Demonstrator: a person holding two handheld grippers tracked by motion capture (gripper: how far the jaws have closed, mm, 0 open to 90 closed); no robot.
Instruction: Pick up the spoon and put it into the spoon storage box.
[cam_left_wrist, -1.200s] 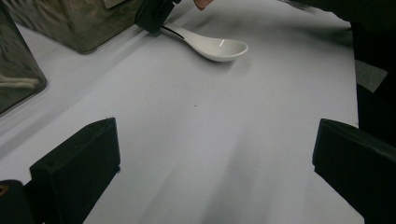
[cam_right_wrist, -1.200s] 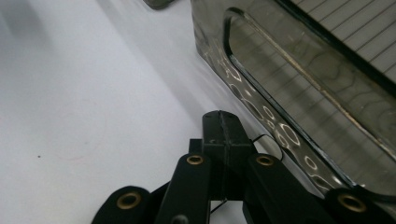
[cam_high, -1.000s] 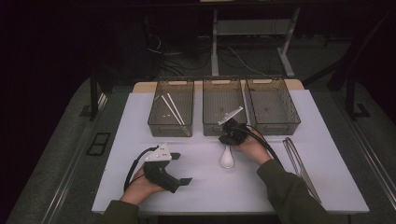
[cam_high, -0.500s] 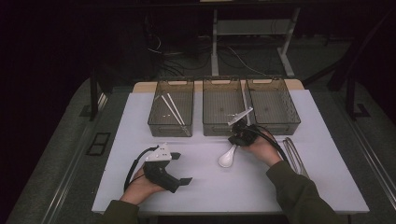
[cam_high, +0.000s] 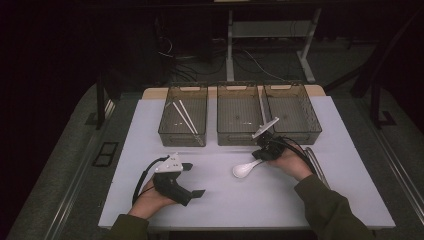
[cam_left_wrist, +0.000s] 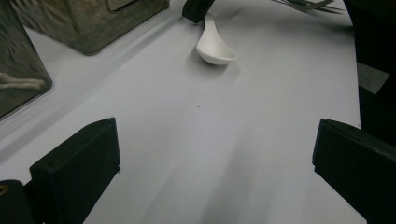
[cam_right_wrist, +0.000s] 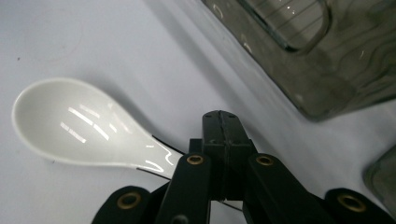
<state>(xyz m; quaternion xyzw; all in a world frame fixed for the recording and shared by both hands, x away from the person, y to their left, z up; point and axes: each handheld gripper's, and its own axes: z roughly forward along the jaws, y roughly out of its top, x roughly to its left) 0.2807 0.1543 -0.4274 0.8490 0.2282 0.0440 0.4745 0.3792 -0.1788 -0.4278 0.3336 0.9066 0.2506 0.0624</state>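
Where the white sheet-covered table (cam_high: 225, 200) meets the person's side, the left gripper (cam_high: 192, 181) rests low on the sheet in the person's left hand (cam_high: 150, 197), with a black cable looping behind it and a grey three-cornered plate on top. In the left gripper view its two black jaws stand wide apart with bare white sheet between them — nothing is held.

Beyond it, at the far edge of the sheet, stand three smoky clear plastic bins in a row. The left bin (cam_high: 167, 131) holds a pair of long white chopsticks (cam_high: 184, 119) lying slantwise. The middle bin (cam_high: 223, 135) comes next, then the right bin (cam_high: 312, 127), each just beside its neighbour.

In front of the middle bin lies the glossy white ceramic soup spoon (cam_high: 244, 170), bowl facing up and resting on the sheet, its handle running up and to the right. In the left gripper view the same spoon (cam_left_wrist: 214, 46) sits well ahead of the open jaws.

The right gripper (cam_high: 264, 154) — held in the person's right hand (cam_high: 292, 162), sleeve coming in from the lower right — is clamped on the spoon's handle. The right gripper view shows its jaws pressed together over the handle end, with the bowl (cam_right_wrist: 70, 123) stretching away to the left.

At the far right, thin metal utensils (cam_high: 316, 165) lie on the sheet just beside the right hand; what they are I cannot tell.
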